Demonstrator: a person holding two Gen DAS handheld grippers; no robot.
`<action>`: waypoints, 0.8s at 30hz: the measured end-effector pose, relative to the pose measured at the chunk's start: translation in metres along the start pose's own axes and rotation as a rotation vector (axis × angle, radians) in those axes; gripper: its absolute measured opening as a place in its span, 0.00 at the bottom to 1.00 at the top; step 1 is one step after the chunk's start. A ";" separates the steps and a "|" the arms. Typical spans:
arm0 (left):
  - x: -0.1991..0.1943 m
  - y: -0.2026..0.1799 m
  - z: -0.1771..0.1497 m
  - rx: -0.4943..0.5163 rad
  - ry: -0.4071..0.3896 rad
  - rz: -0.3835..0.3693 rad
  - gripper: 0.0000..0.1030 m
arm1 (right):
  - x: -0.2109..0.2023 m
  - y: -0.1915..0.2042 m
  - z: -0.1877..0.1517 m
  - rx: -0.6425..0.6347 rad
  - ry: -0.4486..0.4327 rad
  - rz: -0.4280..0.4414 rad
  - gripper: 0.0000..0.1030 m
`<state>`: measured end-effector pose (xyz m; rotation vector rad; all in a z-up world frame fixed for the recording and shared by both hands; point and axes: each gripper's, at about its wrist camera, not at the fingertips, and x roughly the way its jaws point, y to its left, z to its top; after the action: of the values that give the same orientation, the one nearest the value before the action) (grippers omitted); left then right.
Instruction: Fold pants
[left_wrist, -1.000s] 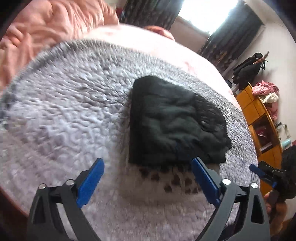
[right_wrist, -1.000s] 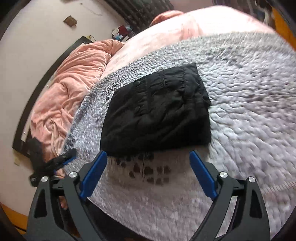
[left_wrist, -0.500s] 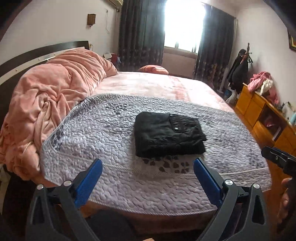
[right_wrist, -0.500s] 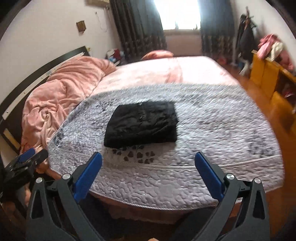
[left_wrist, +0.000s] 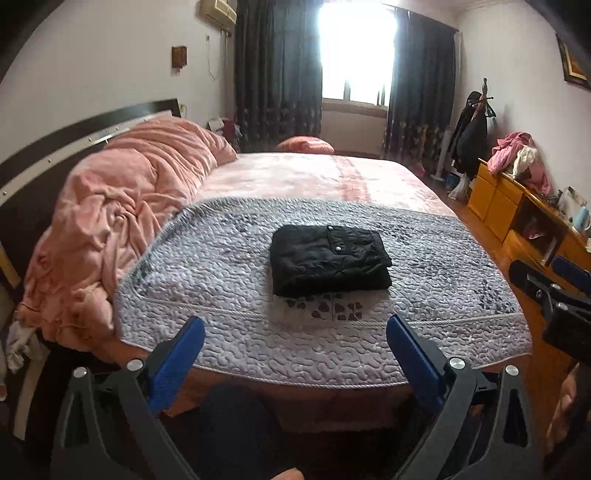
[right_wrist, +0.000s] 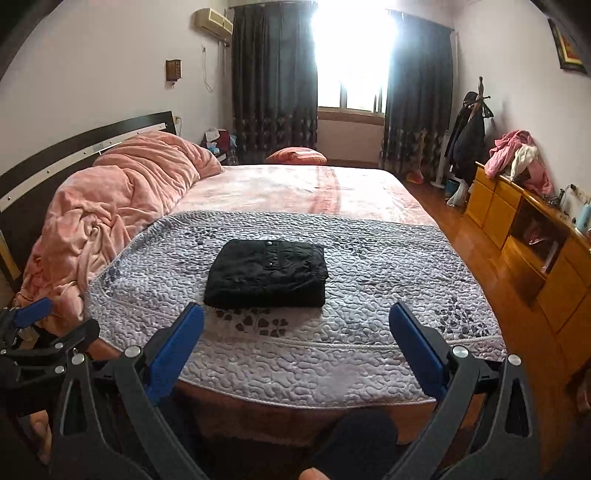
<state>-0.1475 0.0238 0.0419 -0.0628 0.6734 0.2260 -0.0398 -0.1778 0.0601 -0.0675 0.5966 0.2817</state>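
Pants, black quilted fabric folded into a rectangle (left_wrist: 330, 259), lie on the grey quilted bedspread (left_wrist: 221, 266); left gripper (left_wrist: 295, 345) and right gripper (right_wrist: 295, 332), both spread apart, hang short of its near edge.

black pants (left_wrist: 328, 259), folded square, on quilt (left_wrist: 207, 266)

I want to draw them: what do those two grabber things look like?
Both match: the left gripper and the right gripper each have two dark grey plastic arms with triangular cut-outs, round silver bolts, and flat bright blue fingers. No cables, labels or sleeves show.
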 end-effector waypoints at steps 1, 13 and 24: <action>-0.003 -0.001 -0.001 0.005 -0.004 -0.001 0.96 | -0.003 0.001 -0.001 0.006 0.001 0.004 0.97; -0.010 0.010 -0.010 -0.053 0.003 -0.059 0.96 | -0.016 0.015 -0.010 0.002 0.009 0.018 0.97; -0.001 0.007 -0.004 -0.041 -0.007 -0.037 0.96 | 0.001 0.019 -0.004 -0.008 0.024 0.034 0.97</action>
<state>-0.1522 0.0301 0.0393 -0.1134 0.6604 0.2048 -0.0463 -0.1599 0.0570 -0.0682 0.6206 0.3165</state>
